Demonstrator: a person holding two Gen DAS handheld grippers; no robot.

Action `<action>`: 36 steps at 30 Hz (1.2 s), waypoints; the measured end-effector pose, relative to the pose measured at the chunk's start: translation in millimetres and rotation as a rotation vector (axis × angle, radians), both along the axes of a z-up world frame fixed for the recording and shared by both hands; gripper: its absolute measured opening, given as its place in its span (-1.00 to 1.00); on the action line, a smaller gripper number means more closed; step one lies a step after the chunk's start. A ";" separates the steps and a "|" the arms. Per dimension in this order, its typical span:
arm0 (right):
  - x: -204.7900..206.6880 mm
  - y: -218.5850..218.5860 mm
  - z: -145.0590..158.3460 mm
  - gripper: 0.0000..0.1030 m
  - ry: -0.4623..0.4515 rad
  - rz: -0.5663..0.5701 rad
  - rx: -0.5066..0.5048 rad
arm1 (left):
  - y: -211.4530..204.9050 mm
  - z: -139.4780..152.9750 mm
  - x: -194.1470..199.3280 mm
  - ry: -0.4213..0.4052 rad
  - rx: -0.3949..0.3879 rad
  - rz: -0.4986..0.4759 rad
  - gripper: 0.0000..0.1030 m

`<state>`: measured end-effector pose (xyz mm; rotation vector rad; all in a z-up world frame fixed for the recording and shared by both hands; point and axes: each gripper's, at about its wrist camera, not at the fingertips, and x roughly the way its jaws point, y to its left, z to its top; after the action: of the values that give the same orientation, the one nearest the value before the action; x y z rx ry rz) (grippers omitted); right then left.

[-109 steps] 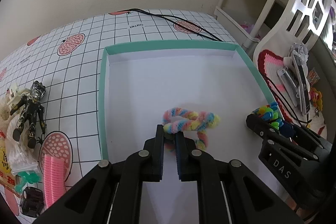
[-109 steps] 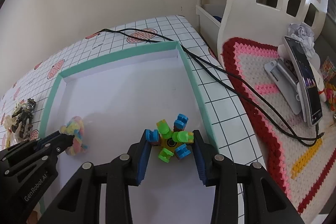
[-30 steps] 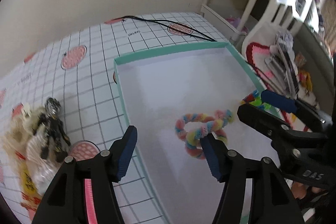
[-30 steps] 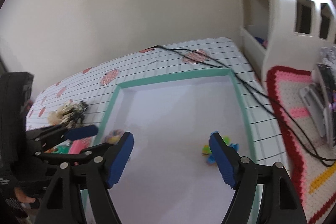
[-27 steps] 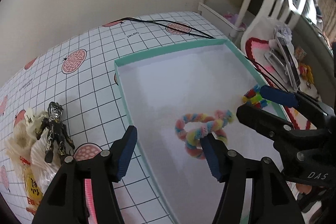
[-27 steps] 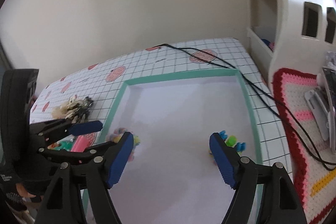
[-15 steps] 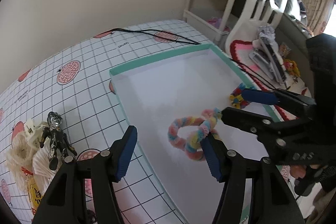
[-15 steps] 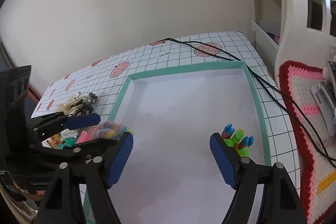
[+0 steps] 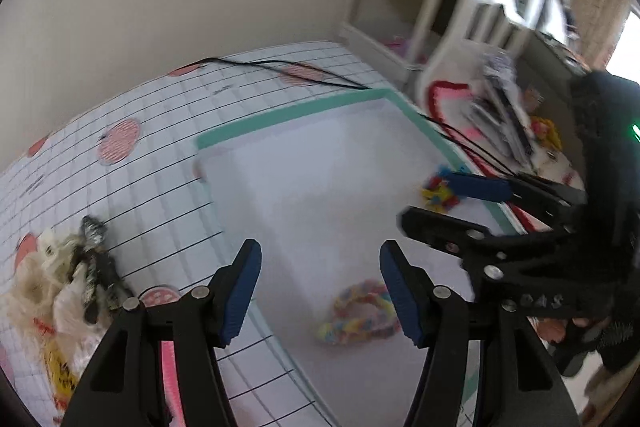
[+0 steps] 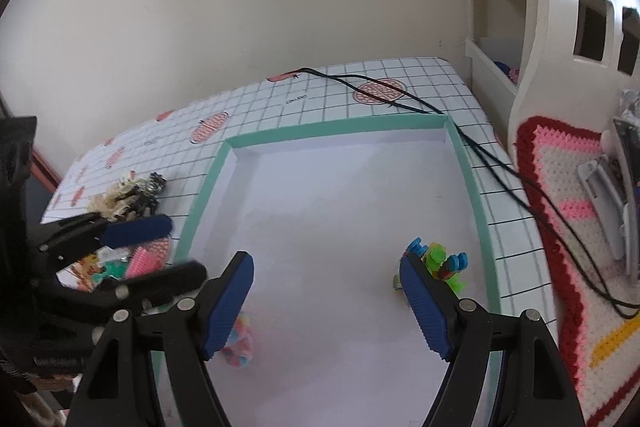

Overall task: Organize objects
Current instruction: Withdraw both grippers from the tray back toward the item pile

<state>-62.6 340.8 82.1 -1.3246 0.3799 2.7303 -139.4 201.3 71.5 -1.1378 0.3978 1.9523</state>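
A white tray with a teal rim (image 9: 296,113) (image 10: 336,133) lies on the gridded mat. A pastel twisted rope ring (image 9: 360,315) (image 10: 240,343) rests inside it near the front left. A toy of coloured plastic blocks (image 10: 438,265) (image 9: 438,191) stands by the right rim. My left gripper (image 9: 320,291) hovers open over the tray's left edge, holding nothing. My right gripper (image 10: 326,301) is open above the tray floor, its right finger just in front of the block toy. A dark robot figure (image 9: 96,263) (image 10: 146,193) lies on the mat to the left.
Left of the tray lie a cream toy heap (image 9: 36,291), a pink comb (image 9: 170,379) (image 10: 144,261) and a yellow packet (image 9: 60,375). A black cable (image 10: 460,131) crosses the mat and tray corner. A crocheted rug (image 10: 560,211) and white shelving (image 10: 560,27) stand at right.
Both grippers opened and let go: the rope ring and the block toy now lie in the tray. Both have lifted and drawn back, the left one swinging leftward.
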 end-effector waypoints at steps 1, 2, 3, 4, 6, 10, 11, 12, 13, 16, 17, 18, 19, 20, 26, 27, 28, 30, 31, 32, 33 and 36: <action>0.0 -0.3 1.0 0.53 -0.003 -0.004 0.005 | -1.2 0.2 -2.3 -0.006 -0.002 0.016 0.22; -0.1 -0.3 2.4 0.53 -0.006 -0.011 0.009 | -4.1 1.4 -5.5 -0.010 -0.001 0.041 0.22; 0.1 -0.4 4.0 0.53 -0.008 -0.020 0.014 | -7.8 3.2 -8.4 -0.010 -0.001 0.075 0.22; 0.0 -0.6 5.0 0.53 -0.010 -0.026 0.017 | -9.9 3.9 -10.8 -0.006 -0.006 0.107 0.23; 0.3 -0.2 8.0 0.70 -0.013 -0.038 0.026 | -18.9 7.8 -15.1 0.017 -0.023 0.176 0.28; 2.8 1.7 15.4 0.97 -0.004 -0.066 0.032 | -33.2 14.0 -18.7 0.047 -0.032 0.248 0.39; 3.1 1.4 17.1 1.00 -0.004 -0.070 0.034 | -35.7 15.3 -19.1 0.054 -0.037 0.260 0.45; 3.6 0.7 19.5 1.00 -0.002 -0.072 0.040 | -37.8 16.4 -19.3 0.062 -0.042 0.271 0.54; 3.8 0.1 20.9 1.00 -0.002 -0.073 0.043 | -39.9 17.5 -19.5 0.069 -0.044 0.284 0.72; 4.9 -1.6 26.4 1.00 0.000 -0.084 0.047 | -49.2 24.7 -20.3 0.081 -0.028 0.314 0.80; 5.3 -1.3 28.3 1.00 0.002 -0.087 0.046 | -52.0 27.0 -21.1 0.084 -0.022 0.327 0.89; 5.7 -2.1 30.9 1.00 0.003 -0.091 0.046 | -55.5 29.4 -22.2 0.089 -0.017 0.343 0.95; 5.6 -2.9 32.3 1.00 0.004 -0.091 0.046 | -59.4 32.1 -23.1 0.095 -0.012 0.358 0.99; 5.4 -4.3 33.9 1.00 0.006 -0.093 0.047 | -62.0 34.5 -23.7 0.100 -0.008 0.368 0.99; 5.7 -12.1 46.6 1.00 0.030 -0.120 0.053 | -90.3 54.5 -24.2 0.127 0.050 0.451 1.00; 5.5 -13.9 49.2 1.00 0.035 -0.121 0.043 | -97.0 59.3 -24.4 0.134 0.063 0.467 1.00; 5.5 -15.8 51.1 1.00 0.038 -0.121 0.039 | -103.2 63.6 -24.7 0.142 0.070 0.481 1.00; 4.3 -22.7 55.1 1.00 0.041 -0.118 0.046 | -117.2 72.3 -24.7 0.164 0.068 0.512 1.00; 4.0 -26.1 56.4 1.00 0.041 -0.115 0.050 | -122.4 74.8 -24.8 0.173 0.062 0.519 1.00; 2.9 -30.2 57.8 1.00 0.041 -0.110 0.052 | -129.1 78.0 -24.6 0.184 0.052 0.530 1.00; 1.4 -36.1 59.1 1.00 0.039 -0.100 0.050 | -136.6 81.2 -24.5 0.198 0.037 0.545 1.00; -3.1 -52.1 58.9 1.00 0.032 -0.072 0.043 | -153.6 86.9 -24.1 0.232 0.004 0.574 1.00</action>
<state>-65.6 288.7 141.1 -1.2337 0.3621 2.6883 -163.5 47.7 158.4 -1.1051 0.1957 2.5981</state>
